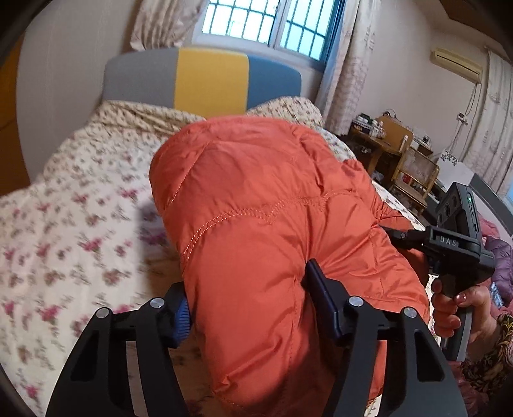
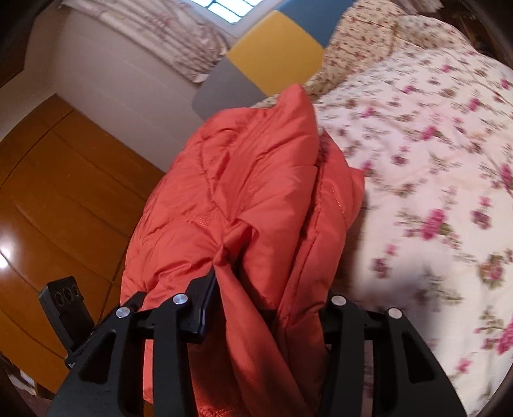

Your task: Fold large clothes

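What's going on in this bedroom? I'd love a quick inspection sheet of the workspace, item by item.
Surface: bed with floral quilt, rumpled, partly blurred.
Job's things: orange padded jacket, bunched up and held above the quilt.
Clutter: purple garment at the right edge.
Grippers: left gripper closed on the jacket's bulk; right gripper also clamping a jacket fold, held by a hand.
Cables: wire hanging down the wall beneath the air conditioner.
Surroundings: barred window, curtains, grey-yellow-blue headboard, wooden chairs, wooden wardrobe.

A home bedroom: floral-quilted bed, padded headboard, curtained window.
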A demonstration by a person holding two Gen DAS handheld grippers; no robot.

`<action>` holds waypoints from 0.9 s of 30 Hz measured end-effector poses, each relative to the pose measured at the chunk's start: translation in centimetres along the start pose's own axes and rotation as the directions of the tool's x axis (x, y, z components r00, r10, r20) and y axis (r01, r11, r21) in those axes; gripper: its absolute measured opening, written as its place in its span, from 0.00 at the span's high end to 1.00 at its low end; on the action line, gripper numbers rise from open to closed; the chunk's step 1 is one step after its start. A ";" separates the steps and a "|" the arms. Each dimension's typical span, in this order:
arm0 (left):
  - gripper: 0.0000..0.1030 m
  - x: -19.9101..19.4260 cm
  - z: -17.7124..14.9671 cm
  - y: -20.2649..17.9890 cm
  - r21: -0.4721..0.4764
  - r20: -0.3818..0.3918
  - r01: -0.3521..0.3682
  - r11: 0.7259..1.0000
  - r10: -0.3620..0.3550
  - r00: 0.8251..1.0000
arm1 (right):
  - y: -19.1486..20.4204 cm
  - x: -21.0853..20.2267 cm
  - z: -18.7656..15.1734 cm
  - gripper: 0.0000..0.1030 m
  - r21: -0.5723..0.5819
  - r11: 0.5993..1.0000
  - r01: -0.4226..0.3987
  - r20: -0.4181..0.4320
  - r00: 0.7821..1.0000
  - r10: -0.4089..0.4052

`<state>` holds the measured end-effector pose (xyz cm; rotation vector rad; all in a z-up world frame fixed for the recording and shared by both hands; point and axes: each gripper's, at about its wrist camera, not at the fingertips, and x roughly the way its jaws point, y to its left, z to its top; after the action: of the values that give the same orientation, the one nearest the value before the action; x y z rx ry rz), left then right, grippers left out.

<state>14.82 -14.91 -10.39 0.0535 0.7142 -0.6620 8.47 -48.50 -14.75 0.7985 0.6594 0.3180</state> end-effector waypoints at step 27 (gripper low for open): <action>0.33 -9.6 -7.2 16.1 -0.249 0.073 -0.289 0.924 0.316 0.946 | 13.8 19.9 -5.8 0.42 -0.250 0.968 -0.017 -0.095 0.995 -0.007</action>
<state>14.53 5.02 -12.71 -0.0902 0.6547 -0.2778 19.45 -26.18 -15.82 0.5454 0.6908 0.4371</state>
